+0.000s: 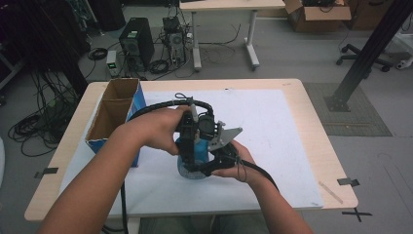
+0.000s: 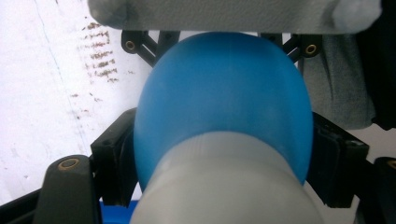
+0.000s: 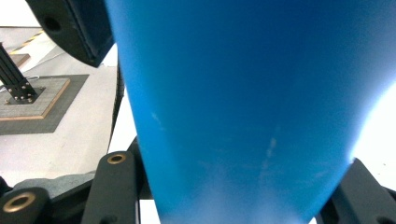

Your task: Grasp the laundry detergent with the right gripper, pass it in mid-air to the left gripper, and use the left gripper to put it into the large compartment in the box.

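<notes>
The person stands at the near side of the table (image 1: 311, 146), and both hands meet a little below the middle of the white sheet (image 1: 272, 126) that covers most of the wooden top. Between the hands is a blue object (image 1: 187, 168) with a pale, whitish part; it looks like a bottle or a cup, but I cannot tell exactly which. In the high view it is mostly hidden under the two tools, and only its lower blue and pale edge can be seen, close to the sheet. The left gripper (image 1: 191, 146) comes from above, with its cable going in an arc over the left hand (image 1: 160, 129). In the left gripper view its black jaws stand on both sides of the rounded blue body (image 2: 224, 107), pressing against it, so this gripper is closed around the object. The right gripper (image 1: 216, 158), with the grey three-cornered plate on top, comes from the right side, held by the right hand (image 1: 241, 163). In the right gripper view the blue wall (image 3: 243, 107) is very near to the camera and sits between the two black jaws, which seem to hold it as well. An open cardboard box (image 1: 114, 114) with blue sides stands at the left part of the table, just beside the left forearm.
</notes>
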Tool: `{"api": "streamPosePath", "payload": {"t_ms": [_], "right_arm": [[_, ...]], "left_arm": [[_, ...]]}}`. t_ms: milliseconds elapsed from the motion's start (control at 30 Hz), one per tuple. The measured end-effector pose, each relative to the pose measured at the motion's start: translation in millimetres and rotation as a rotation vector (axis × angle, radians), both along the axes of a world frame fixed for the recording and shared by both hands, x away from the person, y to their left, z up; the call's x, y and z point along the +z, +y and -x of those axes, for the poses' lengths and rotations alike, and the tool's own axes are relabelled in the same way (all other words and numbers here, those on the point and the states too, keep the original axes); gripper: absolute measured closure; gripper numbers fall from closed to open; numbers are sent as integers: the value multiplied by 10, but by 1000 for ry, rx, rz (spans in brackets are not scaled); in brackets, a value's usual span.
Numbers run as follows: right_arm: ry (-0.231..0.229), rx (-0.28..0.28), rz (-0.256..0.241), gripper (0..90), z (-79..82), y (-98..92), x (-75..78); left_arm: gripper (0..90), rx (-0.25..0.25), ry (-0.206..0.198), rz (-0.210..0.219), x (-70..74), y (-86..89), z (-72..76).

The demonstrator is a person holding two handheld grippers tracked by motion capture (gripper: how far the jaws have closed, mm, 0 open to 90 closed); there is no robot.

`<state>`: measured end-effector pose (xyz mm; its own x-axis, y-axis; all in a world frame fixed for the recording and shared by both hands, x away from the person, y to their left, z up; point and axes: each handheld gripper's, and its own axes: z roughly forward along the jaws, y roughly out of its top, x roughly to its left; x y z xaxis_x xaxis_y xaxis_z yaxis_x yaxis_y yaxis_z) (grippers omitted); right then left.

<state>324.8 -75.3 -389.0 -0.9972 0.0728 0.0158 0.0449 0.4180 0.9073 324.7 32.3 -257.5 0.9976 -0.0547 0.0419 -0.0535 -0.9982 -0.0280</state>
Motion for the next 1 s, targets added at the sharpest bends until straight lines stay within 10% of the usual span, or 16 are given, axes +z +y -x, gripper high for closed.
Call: {"api": "streamPosePath", "payload": {"t_ms": [1000], "right_arm": [[-23,-2,-6,456,23,22,27]], "left_arm": [[384,-24,-11,6,27,27,8]]}}
